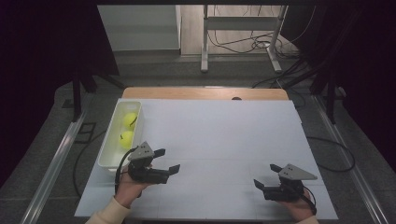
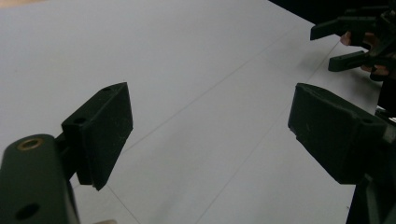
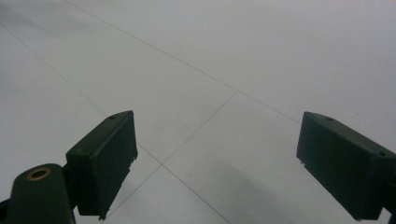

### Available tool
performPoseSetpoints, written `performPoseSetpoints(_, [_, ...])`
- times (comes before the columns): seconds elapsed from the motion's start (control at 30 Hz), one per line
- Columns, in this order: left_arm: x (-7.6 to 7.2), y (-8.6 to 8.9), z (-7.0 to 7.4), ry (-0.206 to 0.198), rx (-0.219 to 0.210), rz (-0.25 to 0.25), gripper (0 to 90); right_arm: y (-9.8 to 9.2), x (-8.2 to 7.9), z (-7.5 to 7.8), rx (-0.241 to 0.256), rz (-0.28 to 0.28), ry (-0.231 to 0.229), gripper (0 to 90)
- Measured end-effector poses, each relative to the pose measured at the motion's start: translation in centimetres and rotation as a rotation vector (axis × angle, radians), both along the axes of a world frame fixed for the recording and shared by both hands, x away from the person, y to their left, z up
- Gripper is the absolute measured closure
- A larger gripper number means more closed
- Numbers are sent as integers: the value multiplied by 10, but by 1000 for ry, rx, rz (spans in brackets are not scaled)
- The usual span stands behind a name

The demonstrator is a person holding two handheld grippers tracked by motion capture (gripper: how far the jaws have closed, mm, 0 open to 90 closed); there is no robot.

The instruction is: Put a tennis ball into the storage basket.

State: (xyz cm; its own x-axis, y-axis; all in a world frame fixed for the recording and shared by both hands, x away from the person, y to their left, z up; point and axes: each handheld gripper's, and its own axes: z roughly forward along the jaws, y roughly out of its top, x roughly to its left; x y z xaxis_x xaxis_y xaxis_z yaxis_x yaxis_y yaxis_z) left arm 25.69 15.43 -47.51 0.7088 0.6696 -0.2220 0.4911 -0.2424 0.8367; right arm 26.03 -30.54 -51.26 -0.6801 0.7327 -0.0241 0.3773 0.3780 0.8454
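Note:
A white tray point(image 1: 108, 148) stands along the table's left edge with two yellow-green balls inside: one ball point(image 1: 130, 120) farther back, the other ball point(image 1: 126, 139) nearer. My left gripper point(image 1: 167, 161) is held in a hand just right of the tray's near end, open, jaws pointing right with nothing between them. In the left gripper view my left gripper point(image 2: 210, 128) looks across bare white table toward the right gripper point(image 2: 343, 44). My right gripper point(image 1: 267, 176) sits at the front right, open and empty, pointing left. Its own view has the right gripper point(image 3: 217, 161) over plain white surface.
The table point(image 1: 219, 140) is covered in white sheets with thin seams. A wooden strip point(image 1: 205, 93) runs along the far edge. Beyond it are a metal stand point(image 1: 240, 28) and floor cables. Dark curtains flank both sides.

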Motion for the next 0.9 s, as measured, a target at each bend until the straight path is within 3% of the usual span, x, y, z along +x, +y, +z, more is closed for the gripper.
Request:
performPoseSetpoints(0.3, [-12, 8, -30, 27, 16, 1, 147, 0, -2, -1, 9, 19, 14, 127])
performPoseSetpoints(0.5, [-20, 18, -38, 30, 28, 31, 147, 0, -2, -2, 15, 46, 25, 126])
performPoseSetpoints(0.63, [-26, 28, -43, 14, 12, 35, 147, 3, -3, -3, 13, 78, 27, 127])
performPoseSetpoints(0.9, [-23, 28, -42, -9, 23, 38, 147, 4, -4, -3, 0, 98, 32, 127])
